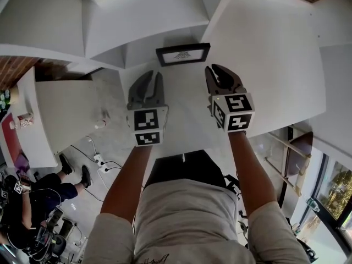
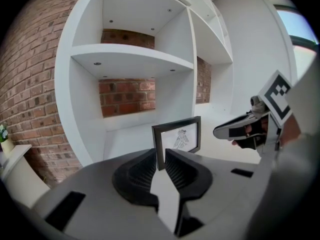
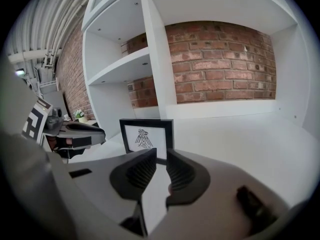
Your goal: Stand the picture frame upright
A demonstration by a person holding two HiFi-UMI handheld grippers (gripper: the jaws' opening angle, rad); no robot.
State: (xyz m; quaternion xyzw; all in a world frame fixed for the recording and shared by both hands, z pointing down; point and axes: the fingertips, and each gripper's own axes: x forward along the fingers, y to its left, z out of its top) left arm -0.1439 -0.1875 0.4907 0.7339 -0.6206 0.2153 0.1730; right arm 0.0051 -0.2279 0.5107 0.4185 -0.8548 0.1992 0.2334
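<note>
Just short of the upright frame [image 1: 182, 54] – left gripper [image 1: 154, 77], right gripper [image 1: 216, 71], jaws narrowly apart, empty – a stray nudge could topple it.

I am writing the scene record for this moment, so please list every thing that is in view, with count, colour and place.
shelving unit: one, white, filling the wall ahead
picture frame: one, black, bird drawing inside, upright on the unit's lower shelf, ahead of both claws
brick wall: one, red-brown, behind the shelves
potted plant: one, green, far left edge of the left gripper view
power strip: one, white, on the floor, lower left
seated person: one, dark clothes, lower left corner
left claw: one, grey, open, empty
right claw: one, grey, open, empty
</note>
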